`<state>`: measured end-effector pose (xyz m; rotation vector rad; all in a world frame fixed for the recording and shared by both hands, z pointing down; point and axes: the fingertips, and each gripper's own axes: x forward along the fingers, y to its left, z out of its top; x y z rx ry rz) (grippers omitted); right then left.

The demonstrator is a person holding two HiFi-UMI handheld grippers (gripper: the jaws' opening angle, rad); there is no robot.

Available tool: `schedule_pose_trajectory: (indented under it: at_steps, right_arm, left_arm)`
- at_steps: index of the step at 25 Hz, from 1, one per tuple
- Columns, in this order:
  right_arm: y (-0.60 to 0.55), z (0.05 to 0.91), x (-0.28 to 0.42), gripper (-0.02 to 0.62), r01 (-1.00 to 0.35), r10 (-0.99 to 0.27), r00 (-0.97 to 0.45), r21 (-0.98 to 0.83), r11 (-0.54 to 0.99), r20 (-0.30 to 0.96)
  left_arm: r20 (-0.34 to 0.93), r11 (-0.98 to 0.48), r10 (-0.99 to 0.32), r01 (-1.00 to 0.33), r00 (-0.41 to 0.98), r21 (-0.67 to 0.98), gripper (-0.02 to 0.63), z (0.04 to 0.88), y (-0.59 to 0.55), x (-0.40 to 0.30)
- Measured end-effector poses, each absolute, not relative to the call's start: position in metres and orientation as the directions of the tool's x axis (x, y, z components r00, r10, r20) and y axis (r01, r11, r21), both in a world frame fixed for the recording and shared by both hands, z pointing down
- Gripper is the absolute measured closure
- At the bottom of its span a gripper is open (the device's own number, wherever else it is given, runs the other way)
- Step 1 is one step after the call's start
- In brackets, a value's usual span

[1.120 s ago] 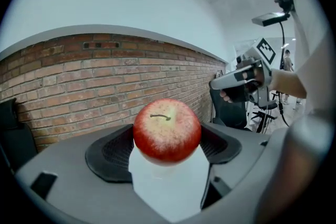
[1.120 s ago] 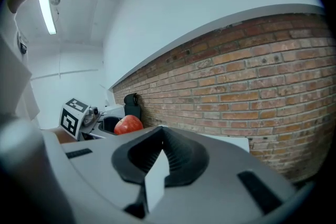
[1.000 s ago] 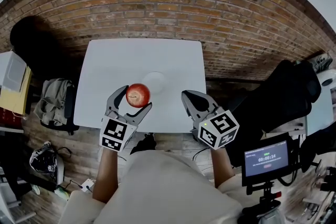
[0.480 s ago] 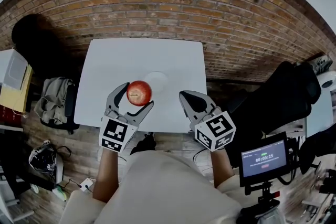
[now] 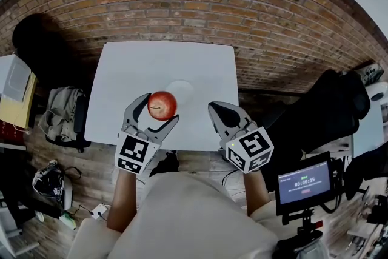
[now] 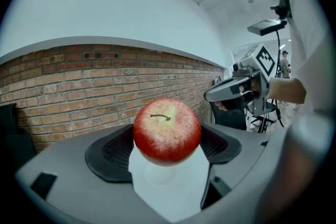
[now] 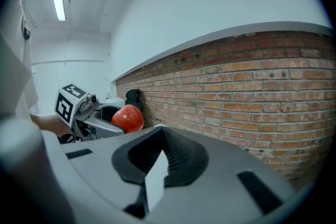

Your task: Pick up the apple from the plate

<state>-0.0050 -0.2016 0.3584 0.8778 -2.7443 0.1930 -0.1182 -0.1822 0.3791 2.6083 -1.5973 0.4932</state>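
While the left gripper [image 5: 160, 110] clamps the red apple [image 6: 167, 132] between its jaws, held just above the white plate [image 5: 180, 91] near the desk's [image 5: 145, 63] front edge, the right gripper [image 5: 214, 109] hangs over the front right corner, its jaws pressed together on nothing

head cam steeply down; l gripper [image 5: 160, 108], r gripper [image 5: 216, 110] cams close along jaws toward wall [image 7: 252, 76]; apple [image 6: 167, 131] shared
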Motion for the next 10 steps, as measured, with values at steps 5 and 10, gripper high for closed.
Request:
schedule_pose_trajectory:
  at_steps: [5, 10]
  right_arm:
    - [-0.2023, 0.359, -0.0065, 0.594, -0.583, -0.55, -0.787, -0.047, 0.811, 0.28]
    - [-0.2029, 0.3597, -0.0122, 0.594, -0.573, -0.54, -0.795, -0.047, 0.819, 0.278]
  left_arm:
    - [0.295, -0.469, -0.859, -0.874, 0.418, -0.126, 0.212, 0.3805, -0.1818, -0.1189]
    - [0.292, -0.469, -0.861, -0.873, 0.417, -0.136, 0.212, 0.379, -0.185, -0.1211]
